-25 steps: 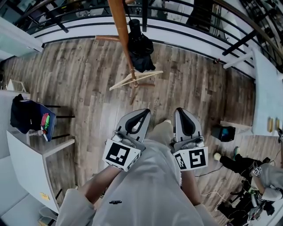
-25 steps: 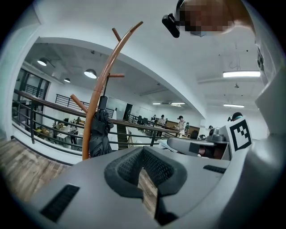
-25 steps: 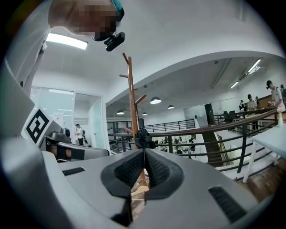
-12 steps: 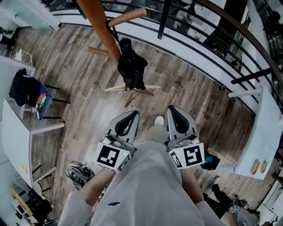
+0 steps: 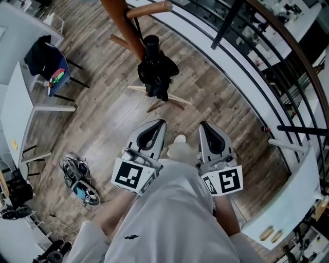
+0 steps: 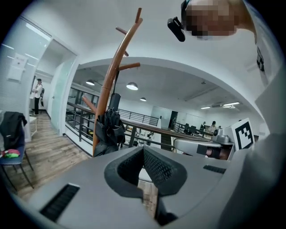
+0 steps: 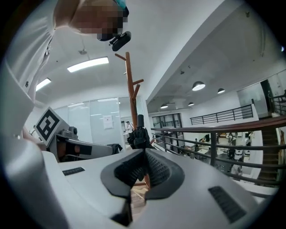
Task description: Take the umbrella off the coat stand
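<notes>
Umbrella [image 5: 154,72], black and folded, hangs against the pole of the wooden coat stand [image 5: 122,23], out beyond the tips of both grippers and well apart from them. In the right gripper view it [image 7: 139,134] sits almost dead ahead of the jaws. In the left gripper view it [image 6: 109,127] lies ahead and a little to the left of them. The left gripper [image 5: 156,128] has its jaws together on nothing, and the right gripper [image 5: 208,129] is likewise closed and empty; both are held low in front of the person's body, side by side. The step in hand looks like the approach. To do it well, I would bring one gripper straight in on the bundled canopy or the handle and spread its jaws before arriving. Then clamp firmly on a narrow part and lift upward, so that whatever holds the umbrella clears its peg [image 5: 150,7]. Dragging it sideways could tip the stand. How it is hooked on cannot be made out, so the free gripper could steady the pole. As for writing, the marker cubes [image 5: 134,175] show only black-and-white square patterns. A paper sheet [image 7: 108,120] on the far glass is too small to read, and no brand shows on the umbrella.
</notes>
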